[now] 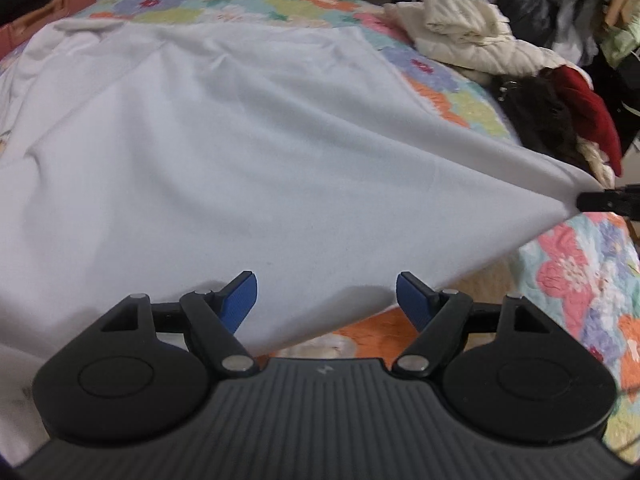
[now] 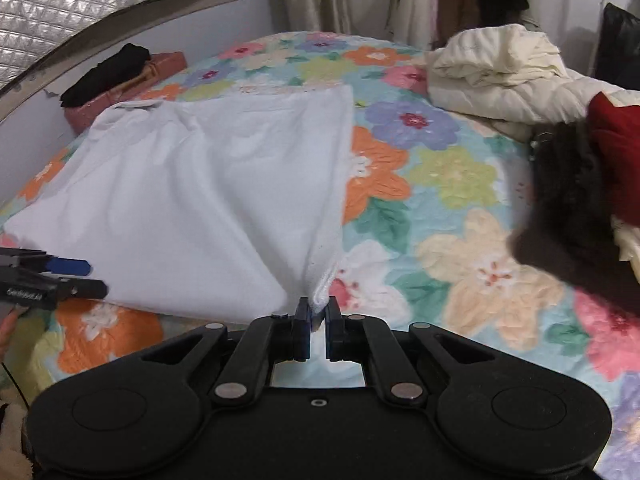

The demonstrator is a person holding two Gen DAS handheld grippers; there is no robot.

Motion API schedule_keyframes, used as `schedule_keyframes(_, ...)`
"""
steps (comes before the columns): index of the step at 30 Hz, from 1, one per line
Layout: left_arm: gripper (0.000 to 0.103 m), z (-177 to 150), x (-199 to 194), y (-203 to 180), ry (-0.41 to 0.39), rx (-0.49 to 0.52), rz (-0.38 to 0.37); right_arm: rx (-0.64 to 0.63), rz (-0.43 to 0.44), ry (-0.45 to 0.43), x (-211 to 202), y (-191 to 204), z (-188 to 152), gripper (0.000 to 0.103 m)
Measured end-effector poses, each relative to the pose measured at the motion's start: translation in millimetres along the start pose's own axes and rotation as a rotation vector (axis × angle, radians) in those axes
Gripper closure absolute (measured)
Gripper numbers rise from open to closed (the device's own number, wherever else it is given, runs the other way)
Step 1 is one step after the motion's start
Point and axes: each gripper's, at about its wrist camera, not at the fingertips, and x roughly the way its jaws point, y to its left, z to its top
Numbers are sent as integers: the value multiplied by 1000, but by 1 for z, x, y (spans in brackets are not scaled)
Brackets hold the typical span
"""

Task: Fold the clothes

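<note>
A white garment [image 1: 240, 140] lies spread on the floral quilt [image 1: 568, 272] of a bed. My left gripper [image 1: 326, 296] stands open over the garment's near edge. Its blue pads [image 1: 240, 300] are wide apart and the cloth runs between them without being pressed. In the right wrist view my right gripper [image 2: 318, 314] is shut on the near right corner of the white garment [image 2: 208, 200], and the cloth is drawn taut into a point. From the left wrist view the right gripper [image 1: 580, 202] shows at the right edge, pulling that corner. The left gripper [image 2: 96, 278] shows at the left edge of the right wrist view.
A heap of cream clothes [image 2: 504, 72] lies at the back right of the bed, with a dark garment [image 2: 568, 208] and a red one [image 2: 616, 148] beside it. A pink box [image 2: 132, 84] with black cloth on top sits at the far left by the wall. Clothes hang behind the bed.
</note>
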Motion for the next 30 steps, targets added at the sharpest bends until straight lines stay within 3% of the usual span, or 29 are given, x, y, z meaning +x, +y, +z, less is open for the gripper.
schedule_keyframes(7, 27, -5, 12, -2, 80, 9, 66, 67, -45, 195, 58, -29, -41, 97)
schedule_keyframes(16, 27, -6, 18, 21, 100, -68, 77, -30, -81, 220, 71, -18, -44, 95)
schedule_keyframes(17, 27, -6, 17, 22, 96, -70, 74, -21, -85, 218, 70, -19, -45, 90)
schedule_keyframes(21, 27, -2, 4, 21, 37, -48, 85, -8, -115, 214, 64, -23, -39, 65)
schedule_keyframes(25, 27, 9, -26, 31, -82, -85, 74, -62, -130, 144, 36, -19, -12, 63)
schedule_keyframes(27, 27, 15, -45, 43, -157, -127, 120, -107, -117, 95, 19, -13, 16, 53)
schedule_keyframes(30, 27, 22, -73, 70, -239, -207, 254, -172, -63, 8, 7, 2, 68, 49)
